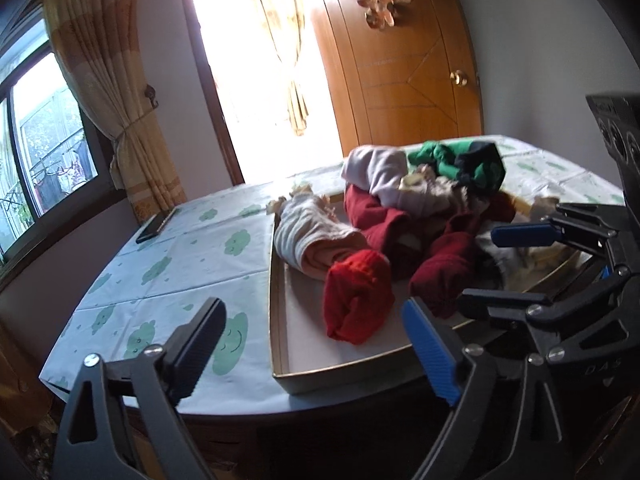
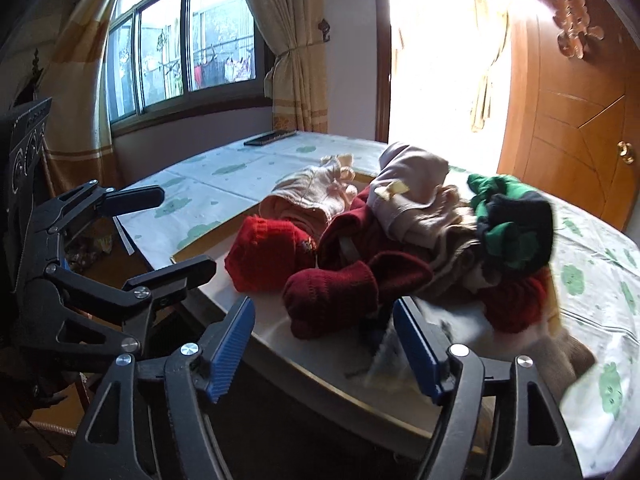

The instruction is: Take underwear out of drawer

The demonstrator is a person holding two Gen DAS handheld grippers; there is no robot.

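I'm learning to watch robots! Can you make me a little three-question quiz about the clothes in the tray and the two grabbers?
1. True or false: both grippers are empty.
2. Which rolled garment lies nearest the tray's front left corner? A) bright red B) green C) pale pink
3. What dark flat thing lies on the tablecloth near the window?

Key:
1. True: the left gripper and the right gripper stand open, holding nothing.
2. A, the bright red roll in the tray.
3. A remote-like bar; the tablecloth has green cloud prints.

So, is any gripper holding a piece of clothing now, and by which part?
Nothing is held. The left gripper and the right gripper are both open, with no cloth pressed between their pads; the clothes lie in the drawer.
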